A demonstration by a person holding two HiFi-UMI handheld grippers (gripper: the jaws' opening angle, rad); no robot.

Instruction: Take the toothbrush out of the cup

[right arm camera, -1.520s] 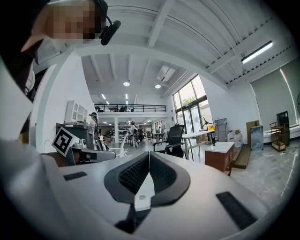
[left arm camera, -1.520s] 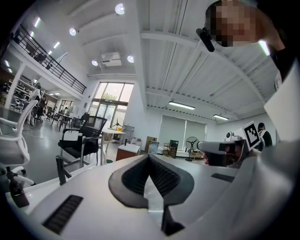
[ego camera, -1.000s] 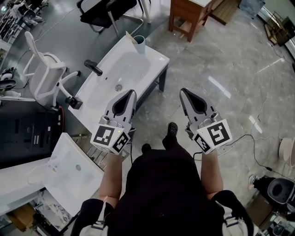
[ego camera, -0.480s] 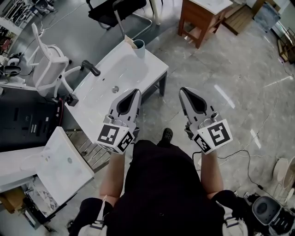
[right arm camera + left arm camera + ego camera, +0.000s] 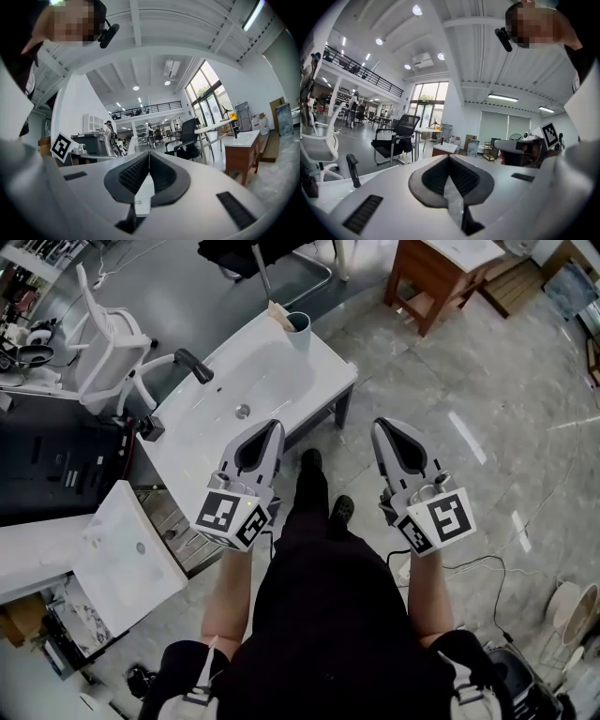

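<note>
Head view first, said the inspector: locate the slim tan toothbrush (image 5: 276, 313) and state its axis.

Assessor: It stands in the pale round cup (image 5: 299, 331) on the far right corner of the white rectangular ceramic washbasin (image 5: 281, 381). Its long axis is tilted, not upright. The lower end is inside the cup, and the upper end leans out past the rim toward the view's left, away from the person. Which end carries the bristles cannot be told (too small at this range).

Inspector: Position relative to the jaws?

Assessor: Well apart from both. The left gripper (image 5: 271, 428) hangs at the basin's near edge with its tips pointing forward, and the cup lies ahead of them across the bowl. The right gripper (image 5: 382, 428) hangs beside it over the grey marbled floor (image 5: 450, 390), with the cup ahead and to its left.

Inspector: Jaw state?

Assessor: In the left gripper view the dark ribbed pads (image 5: 464, 177) meet at the tips. The jaws are closed together with nothing between them. The right gripper view gives the same finding: jaws pressed together, empty.

Inspector: Other fixtures?

Assessor: A black tap (image 5: 194, 365) stands on the basin's left rim, with a white swivel chair (image 5: 108, 338) beyond it. A brown wooden table (image 5: 436, 277) stands past the basin's far right, and a second white basin (image 5: 127, 559) lies at the near left.
</note>
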